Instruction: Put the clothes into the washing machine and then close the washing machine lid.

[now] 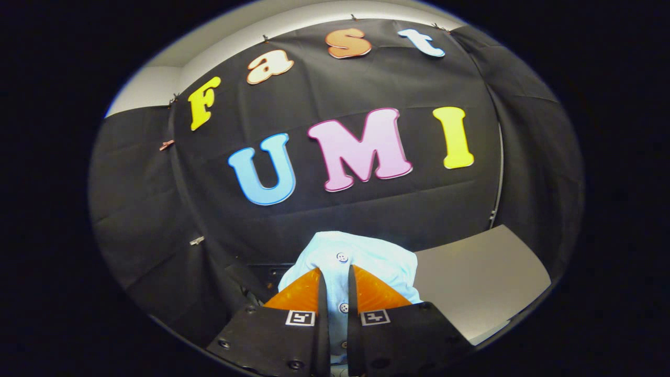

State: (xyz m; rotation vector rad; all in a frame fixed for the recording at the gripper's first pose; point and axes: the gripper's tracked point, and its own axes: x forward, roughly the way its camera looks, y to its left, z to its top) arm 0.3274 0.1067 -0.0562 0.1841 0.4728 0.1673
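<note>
Gripper (pixel 335 285) clamped on pale blue buttoned cotton shirt (pixel 361 256) — cloth pinched between both fingers, lifted above grey tabletop (pixel 481 272) — probably held high to carry toward washing machine.

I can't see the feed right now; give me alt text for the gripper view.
The gripper is shut on a light blue buttoned shirt, its button strip pinched between both fingers and the cloth bunched just ahead of them. Beyond hangs the black cloth wall, with a grey flat surface to the right.
</note>
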